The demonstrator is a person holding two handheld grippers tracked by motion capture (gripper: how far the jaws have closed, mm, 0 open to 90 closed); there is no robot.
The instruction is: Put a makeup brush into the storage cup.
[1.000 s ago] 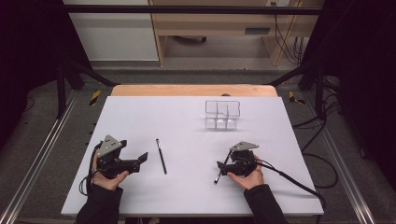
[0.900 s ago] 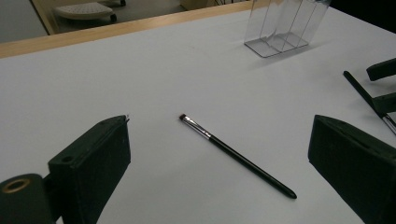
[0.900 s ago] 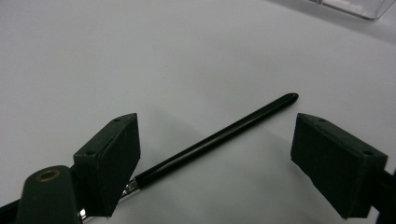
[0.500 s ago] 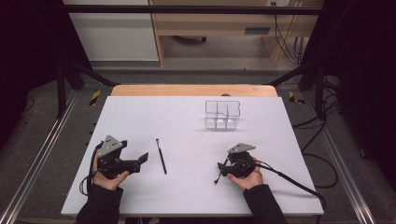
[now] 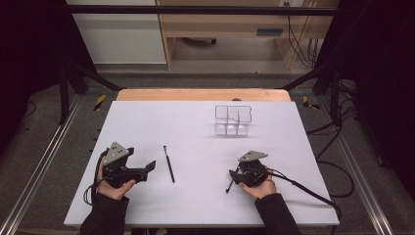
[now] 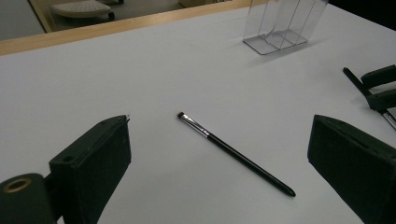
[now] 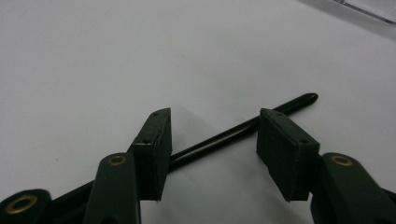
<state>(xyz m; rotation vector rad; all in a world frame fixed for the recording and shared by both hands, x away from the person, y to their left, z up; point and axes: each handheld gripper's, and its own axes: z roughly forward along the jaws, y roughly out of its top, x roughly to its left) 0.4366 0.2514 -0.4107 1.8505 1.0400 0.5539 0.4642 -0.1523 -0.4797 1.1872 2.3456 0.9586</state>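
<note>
Right gripper (image 7: 212,149) jaws just closing, brush (image 7: 243,130) between.

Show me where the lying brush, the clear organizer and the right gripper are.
lying brush (image 6: 236,154), left gripper view, middle of its black handle.
clear organizer (image 5: 233,120), high view, its front wall.
right gripper (image 7: 215,140), right gripper view, midway between its fingertips.

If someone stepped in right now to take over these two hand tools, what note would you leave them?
Right gripper: jaws have just been closing around a black brush lying on the table; pads not yet pressing on it.
Left gripper: open, holding nothing, aimed at a second brush on the table.
Clear organizer: stands at the far side, looks empty.
Done: nothing lifted.
Left: probably grip each brush and put it in the organizer.
</note>
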